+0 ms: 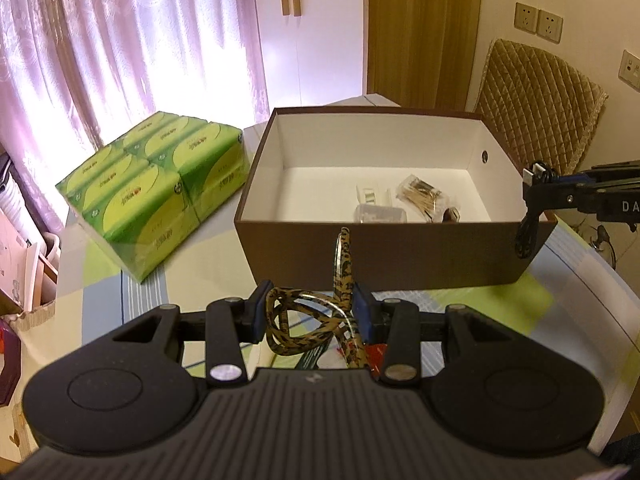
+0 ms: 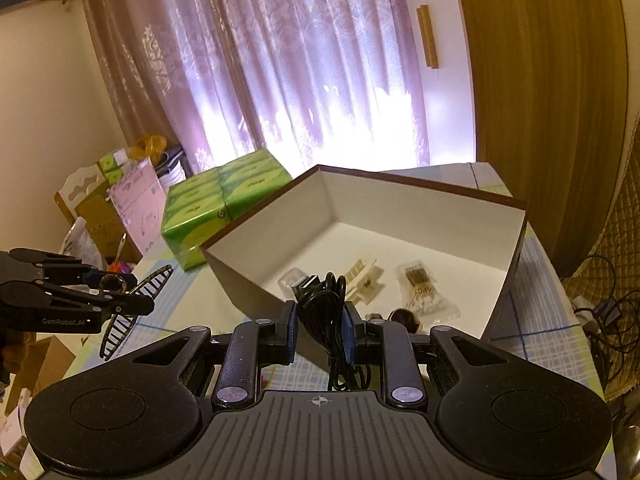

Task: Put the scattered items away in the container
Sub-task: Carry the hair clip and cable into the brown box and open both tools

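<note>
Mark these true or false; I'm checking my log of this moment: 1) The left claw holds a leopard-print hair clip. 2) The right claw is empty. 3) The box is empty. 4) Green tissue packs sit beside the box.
1) True: the left claw is shut on the leopard-print hair clip.
2) False: the right claw grips a coiled black cable.
3) False: the box holds a cream hair claw and a cotton swab bag.
4) True: green tissue packs.
</note>
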